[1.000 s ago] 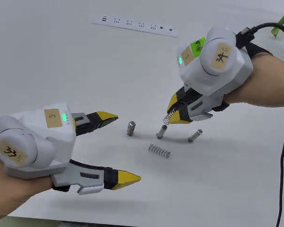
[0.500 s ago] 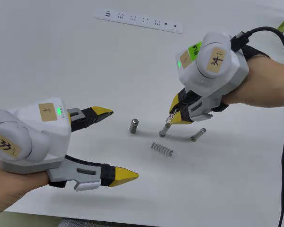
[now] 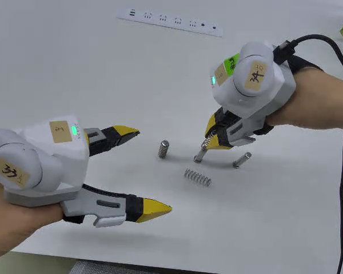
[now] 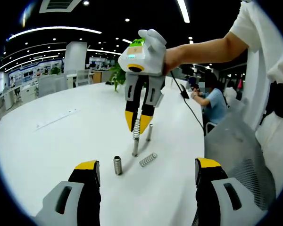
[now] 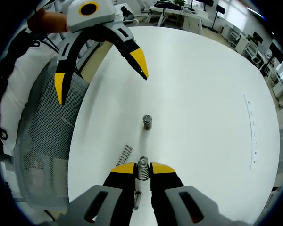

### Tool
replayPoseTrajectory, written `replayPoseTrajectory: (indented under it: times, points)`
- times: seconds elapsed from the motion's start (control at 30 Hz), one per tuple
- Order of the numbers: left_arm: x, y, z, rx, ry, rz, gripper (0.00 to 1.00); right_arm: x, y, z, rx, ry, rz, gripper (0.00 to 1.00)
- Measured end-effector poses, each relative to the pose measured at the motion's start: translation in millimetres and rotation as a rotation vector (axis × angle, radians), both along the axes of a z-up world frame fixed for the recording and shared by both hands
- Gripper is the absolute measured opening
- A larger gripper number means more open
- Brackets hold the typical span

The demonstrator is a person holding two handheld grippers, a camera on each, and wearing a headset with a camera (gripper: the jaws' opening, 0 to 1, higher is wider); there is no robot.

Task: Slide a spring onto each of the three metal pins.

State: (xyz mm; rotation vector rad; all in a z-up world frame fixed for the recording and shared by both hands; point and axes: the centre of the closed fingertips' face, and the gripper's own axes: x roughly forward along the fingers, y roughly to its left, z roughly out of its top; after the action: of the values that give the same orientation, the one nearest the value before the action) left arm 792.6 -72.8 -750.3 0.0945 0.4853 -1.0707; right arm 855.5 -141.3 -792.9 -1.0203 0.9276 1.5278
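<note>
While the right gripper (image 3: pixel 212 137) pinches a spring (image 5: pixel 142 168) over the middle pin (image 3: pixel 200 155), the left gripper (image 3: pixel 153 171) hangs spread at its 8 o'clock; a loose spring (image 3: pixel 197 177) lies at 6 o'clock.

My headset camera looks forward and down on the white table (image 3: pixel 74 68) from close above. The camera on my left gripper (image 3: pixel 154 171) sits low, facing across the tabletop; the one on my right gripper (image 3: pixel 210 141) points steeply down, very near. All three share the pins (image 3: pixel 200 155) and the loose spring (image 3: pixel 197 177).
</note>
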Motion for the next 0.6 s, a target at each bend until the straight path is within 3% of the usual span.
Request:
replayPoseTrajectory:
  times: [0.6]
  points:
    - [0.4, -2.5, 1.3, -0.010, 0.002, -0.001, 0.83, -3.6, 1.8, -13.5, 0.007, 0.002, -0.004, 0.12]
